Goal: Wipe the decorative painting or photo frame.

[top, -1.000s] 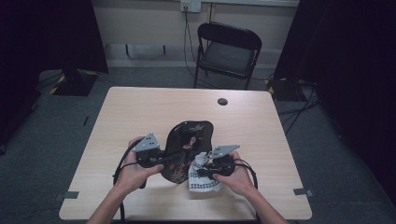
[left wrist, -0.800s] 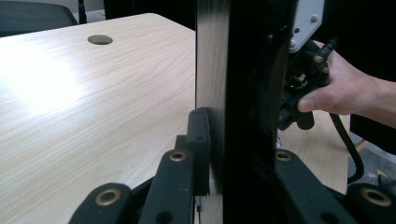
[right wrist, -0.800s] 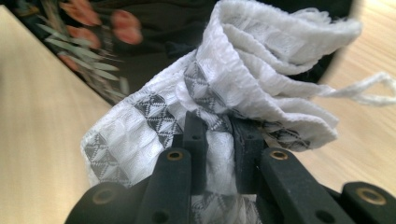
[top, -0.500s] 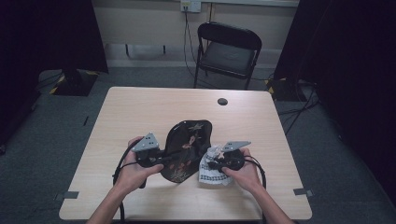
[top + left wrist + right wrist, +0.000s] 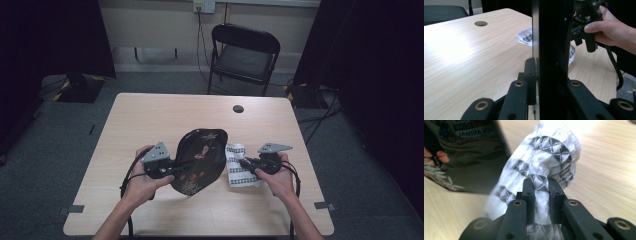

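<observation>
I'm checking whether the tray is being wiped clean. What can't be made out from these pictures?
- Left gripper view: the tray stands edge-on, so its face is hidden.
- Right gripper view: the cloth covers the table behind it; the tray there is blurred.
- High view: the tray's underside faces away, and any dirt is too small to tell.

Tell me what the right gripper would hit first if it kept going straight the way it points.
Probably the black tray. The right gripper, shut on the patterned cloth, points toward the tray's edge, held by the left gripper; depth is unclear.
</observation>
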